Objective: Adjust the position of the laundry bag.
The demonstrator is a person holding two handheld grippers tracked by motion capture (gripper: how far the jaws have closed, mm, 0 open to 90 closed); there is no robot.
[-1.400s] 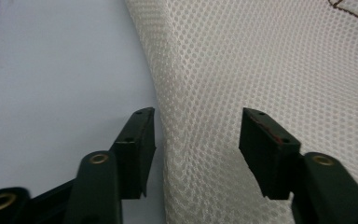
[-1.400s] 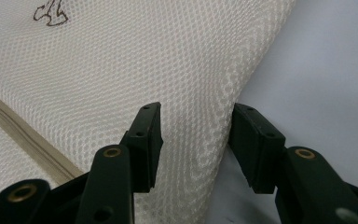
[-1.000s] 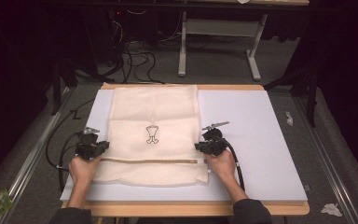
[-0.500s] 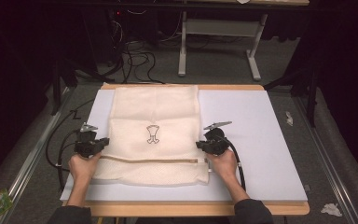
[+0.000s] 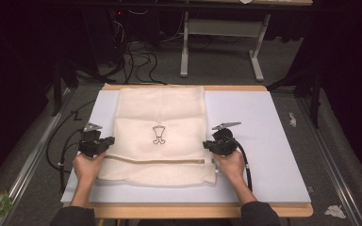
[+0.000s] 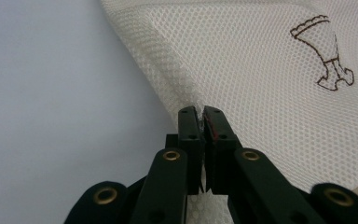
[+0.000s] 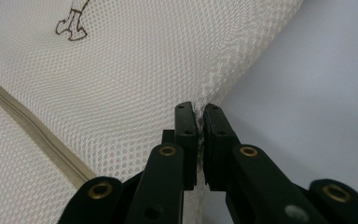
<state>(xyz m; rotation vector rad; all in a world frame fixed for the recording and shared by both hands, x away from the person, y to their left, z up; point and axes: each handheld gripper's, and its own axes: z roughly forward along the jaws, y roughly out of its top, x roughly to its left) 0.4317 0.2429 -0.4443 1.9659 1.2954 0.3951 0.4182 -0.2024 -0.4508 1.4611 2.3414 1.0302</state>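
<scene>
At the near edge of the pale lavender-grey board that serves as the surface (image 5: pixel 264 155), a person's two hands work a cream-white mesh laundry bag with a beige zip (image 5: pixel 159 136). The left tongs (image 5: pixel 95 143) are clenched on the bag's left side edge, just beyond the zip line; the left gripper view shows the jaws pressed together with a thin pinch of netting (image 6: pixel 200 122) between them. The right tongs (image 5: pixel 220 143) mirror that hold on the right side edge, their jaws likewise closed on a sliver of mesh (image 7: pixel 199 122).

Taking both edges at the same height looks deliberate: a matched grip at each side would let the floppy cloth be lifted, drawn taut or folded evenly without sagging to one side. The near part of the bag, below the beige zip (image 5: pixel 160 160), lies slightly rumpled towards the person, while the rest stretches away flat.

Past the tongs, a small brown outline emblem (image 5: pixel 158 135) sits at the centre of the bag, and the far end reaches almost to the far rim of the surface. The bag lies flat with no bulge, so it appears to hold nothing, though the weave hides its inside and the zip seems shut.

Beyond the surface stand the grey metal legs of another table (image 5: pixel 219 47) and a tangle of black cables on the carpet (image 5: pixel 139 61).
</scene>
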